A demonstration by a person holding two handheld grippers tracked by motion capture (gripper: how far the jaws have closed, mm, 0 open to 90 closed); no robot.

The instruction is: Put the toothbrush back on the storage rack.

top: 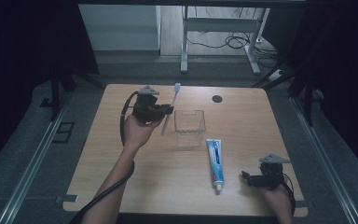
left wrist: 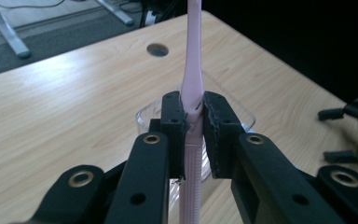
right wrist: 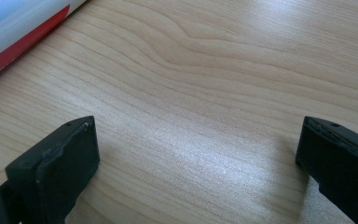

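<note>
Nearest the person's edge of the desk [top: 135,186], the right tool [top: 248,178] lies low under a resting hand, its jaws spread wide with only bare wood between them; it seems parked there out of the way, ready for the toothpaste tube [top: 216,163] that lies flat just beside it, cap end toward the person. Further in, the left forearm stretches up from the near edge and the wrist bends back, palm cupping the left tool [top: 167,112] so that it points across toward the middle of the desk. That tool is closed narrowly on a pink toothbrush [top: 169,112], pinching it at the neck where the handle thins, which I judge gives a firm hold and leaves the long handle free to go down first. The toothbrush hangs in the air, tilted, its bristle end pointing away toward the far edge and its handle end close to the rim of the clear plastic cup [top: 189,128], which stands upright mid-desk. Beyond, a dark round hole [top: 217,99] marks the far side of the wood.
</note>
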